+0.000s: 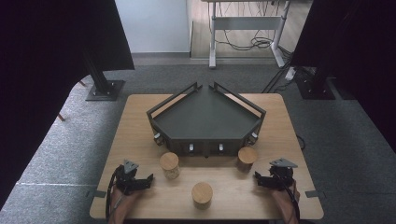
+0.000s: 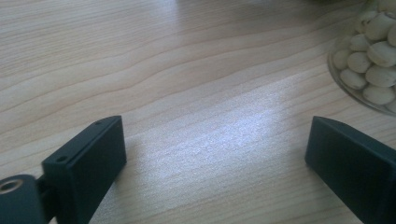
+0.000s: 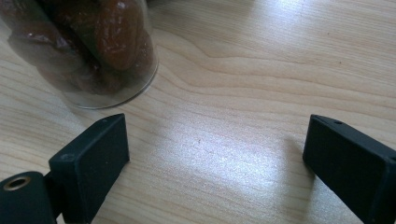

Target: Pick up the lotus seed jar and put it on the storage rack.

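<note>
On the counter (image 1: 140, 121), your left gripper (image 1: 148, 179) and right gripper (image 1: 257, 178) stand apart, empty; three jars at 12 o'clock untouched: nut jar (image 1: 169, 165), date jar (image 1: 247, 158), front jar (image 1: 202, 195).

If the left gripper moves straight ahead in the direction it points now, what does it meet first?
Probably nothing at once. The left gripper has open jaws with bare table ahead. The jar of pale nuts stands just right of its line, so the right jaw might brush it; depth is unclear.
</note>
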The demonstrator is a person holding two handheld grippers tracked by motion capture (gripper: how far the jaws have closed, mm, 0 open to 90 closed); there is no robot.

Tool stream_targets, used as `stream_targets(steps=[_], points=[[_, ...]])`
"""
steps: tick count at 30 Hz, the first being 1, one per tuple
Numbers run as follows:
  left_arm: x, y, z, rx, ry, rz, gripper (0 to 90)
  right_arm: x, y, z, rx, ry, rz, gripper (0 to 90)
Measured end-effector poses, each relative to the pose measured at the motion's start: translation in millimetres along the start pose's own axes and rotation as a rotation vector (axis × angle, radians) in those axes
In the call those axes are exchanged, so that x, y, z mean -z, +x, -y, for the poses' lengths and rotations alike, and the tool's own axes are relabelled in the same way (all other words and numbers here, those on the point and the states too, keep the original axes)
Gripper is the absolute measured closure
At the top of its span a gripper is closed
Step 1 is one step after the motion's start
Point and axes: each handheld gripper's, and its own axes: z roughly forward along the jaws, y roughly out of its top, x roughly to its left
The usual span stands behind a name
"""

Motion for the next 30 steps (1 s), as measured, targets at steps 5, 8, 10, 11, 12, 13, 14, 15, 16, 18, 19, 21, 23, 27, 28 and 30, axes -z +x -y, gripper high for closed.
stream_targets(steps=[5,8,10,11,12,13,14,15,16,18,19,21,23,27,28,30], points=[[0.4,0.2,0.0,-0.005,0.004,0.005,2.5,0.9,-5.3,-0.3,0.026,0.012,-0.029,0.9],[0.6,-0.3,0.1,-0.002,0.005,0.002,2.5,1.6,-7.8,-0.3,0.035,0.02,-0.037,0.0],[1.0,-0.9,0.5,0.004,0.004,-0.004,2.5,2.1,-8.1,0.1,0.034,0.02,-0.036,0.0],[1.2,-1.0,0.8,0.005,0.002,-0.005,2.8,2.1,-8.1,0.1,0.034,0.02,-0.036,0.0],[1.5,-0.9,1.2,0.006,0.001,-0.006,3.3,2.1,-8.2,0.1,0.034,0.02,-0.036,0.0],[1.9,-0.9,1.9,0.007,-0.003,-0.006,4.0,2.1,-8.1,0.1,0.034,0.02,-0.036,0.0],[2.3,-1.3,2.6,0.003,-0.006,-0.009,4.9,2.1,-8.1,0.1,0.034,0.02,-0.036,0.0],[2.3,-1.3,2.6,0.003,-0.006,-0.009,5.7,2.1,-8.1,0.1,0.034,0.02,-0.036,0.0],[3.2,-2.7,3.1,-0.006,-0.01,-0.017,6.1,2.1,-8.1,0.1,0.034,0.02,-0.035,0.0],[4.4,-3.9,3.9,-0.01,-0.02,-0.022,6.5,2.1,-7.9,0.1,0.032,0.02,-0.033,0.0],[4.4,-3.9,3.9,-0.01,-0.02,-0.022,6.7,2.1,-7.9,0.1,0.032,0.02,-0.033,0.0],[6.8,-3.3,5.2,-0.008,-0.036,-0.019,6.9,2.1,-7.7,0.2,0.031,0.02,-0.031,0.0],[10.0,-1.9,7.4,0.001,-0.062,-0.013,7.1,2.1,-7.5,0.3,0.029,0.019,-0.029,0.0],[12.4,-0.9,9.5,0.008,-0.084,-0.009,7.1,2.1,-7.5,0.3,0.028,0.019,-0.028,0.0],[13.2,-0.4,10.4,0.011,-0.092,-0.006,7.1,2.1,-7.5,0.2,0.028,0.02,-0.028,0.0],[14.9,0.4,11.7,0.015,-0.107,-0.003,7.2,2.1,-7.5,0.3,0.027,0.019,-0.028,0.0]])
